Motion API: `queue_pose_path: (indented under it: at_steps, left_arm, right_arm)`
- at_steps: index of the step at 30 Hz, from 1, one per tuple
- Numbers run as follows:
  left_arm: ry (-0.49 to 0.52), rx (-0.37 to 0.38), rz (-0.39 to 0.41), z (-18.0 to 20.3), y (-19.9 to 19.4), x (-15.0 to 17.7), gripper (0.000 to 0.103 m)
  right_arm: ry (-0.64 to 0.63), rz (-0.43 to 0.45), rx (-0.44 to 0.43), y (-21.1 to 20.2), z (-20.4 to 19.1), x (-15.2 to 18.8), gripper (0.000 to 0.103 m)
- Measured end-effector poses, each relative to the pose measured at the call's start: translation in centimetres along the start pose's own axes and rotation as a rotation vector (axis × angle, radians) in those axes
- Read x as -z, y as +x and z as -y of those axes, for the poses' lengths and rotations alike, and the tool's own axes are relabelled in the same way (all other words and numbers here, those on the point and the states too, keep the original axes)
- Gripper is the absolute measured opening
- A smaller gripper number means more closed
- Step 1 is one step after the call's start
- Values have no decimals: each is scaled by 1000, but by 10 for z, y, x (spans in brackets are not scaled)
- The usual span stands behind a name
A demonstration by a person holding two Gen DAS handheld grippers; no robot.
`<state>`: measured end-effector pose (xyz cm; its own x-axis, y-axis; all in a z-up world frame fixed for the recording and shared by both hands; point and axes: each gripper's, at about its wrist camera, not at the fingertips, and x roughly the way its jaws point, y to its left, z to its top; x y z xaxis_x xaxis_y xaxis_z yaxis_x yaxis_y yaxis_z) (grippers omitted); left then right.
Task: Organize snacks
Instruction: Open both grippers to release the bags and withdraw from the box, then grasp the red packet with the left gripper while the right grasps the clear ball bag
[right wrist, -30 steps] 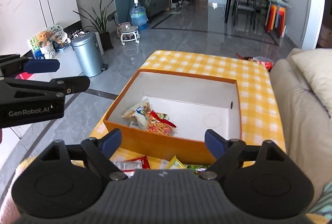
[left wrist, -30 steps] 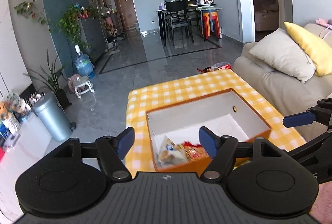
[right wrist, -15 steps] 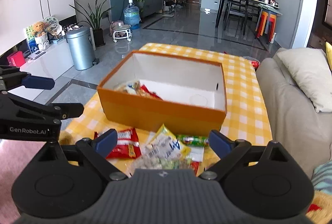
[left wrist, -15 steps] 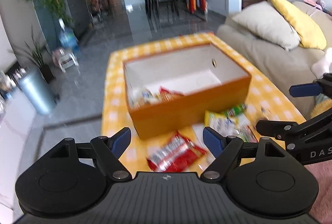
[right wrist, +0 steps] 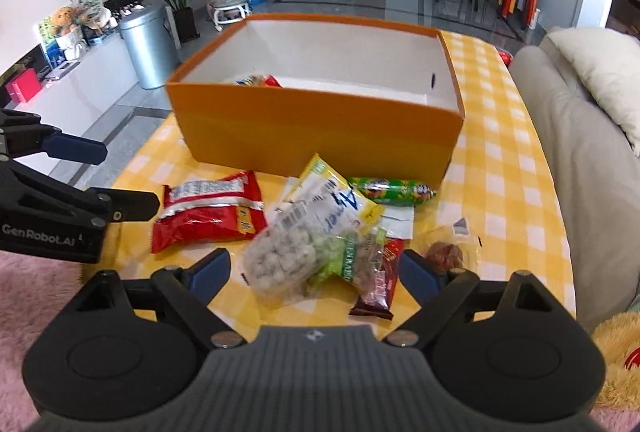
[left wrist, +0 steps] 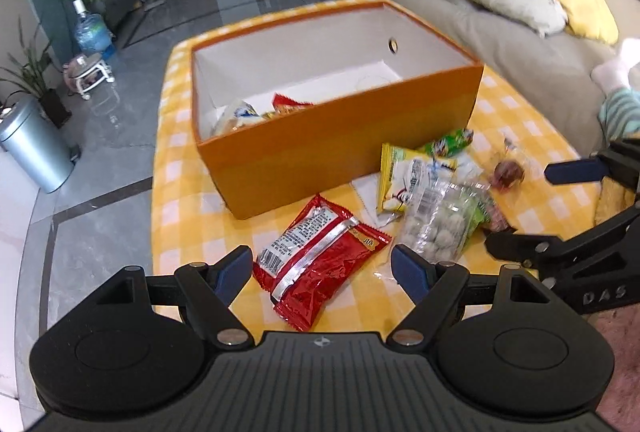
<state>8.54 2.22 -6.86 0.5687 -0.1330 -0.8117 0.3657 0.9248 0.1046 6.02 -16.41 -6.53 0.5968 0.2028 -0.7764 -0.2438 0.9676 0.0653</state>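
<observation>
Snacks lying on checked tablecloth [left wrist: 180, 216] in front of orange box [left wrist: 344, 136]. L gripper [left wrist: 322, 270] gaping apart over red packet [left wrist: 320, 260]; R gripper [right wrist: 314, 274] gaping over clear bag w/ pale balls [right wrist: 280, 260], gripping nothing.

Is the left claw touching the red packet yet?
Apart. The left wrist view shows the open left claw either side of the red packet, with tablecloth visible between pads and packet.

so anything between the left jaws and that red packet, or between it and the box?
Nothing visible between them: the left gripper is open, and the red packet lies flat on the checked cloth in line with the gap, its top bare. On the way to the orange box, only the box's near wall stands, to be lifted over.
</observation>
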Motion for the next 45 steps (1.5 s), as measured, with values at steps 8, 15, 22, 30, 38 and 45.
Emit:
queue_pose_path:
  at_steps: [8,15,22,30,38,45]
  left_arm:
    - [196,59,-103,5,48,-12,92]
    - [294,71,-171,-2,83,-14,92]
    - [332,125,-196,-6,103,-12,93]
    - [200,130,-244,-7,111,-14,88]
    - [-100,102,-312,-8,101,-7,84]
    - [-95,87,-321,2,98,-3,84]
  right_arm:
    - [37,-59,0,30,14,-4,87]
    - [46,-90,-28,50,12,-6,80]
    - [15,-148,-12,71,2,-8,57]
    - [12,-97,-6,67,3,-8,41]
    - [-2,-60,-70,57,-6,-14,7]
    - [86,-140,-105,69,-2,-8,36]
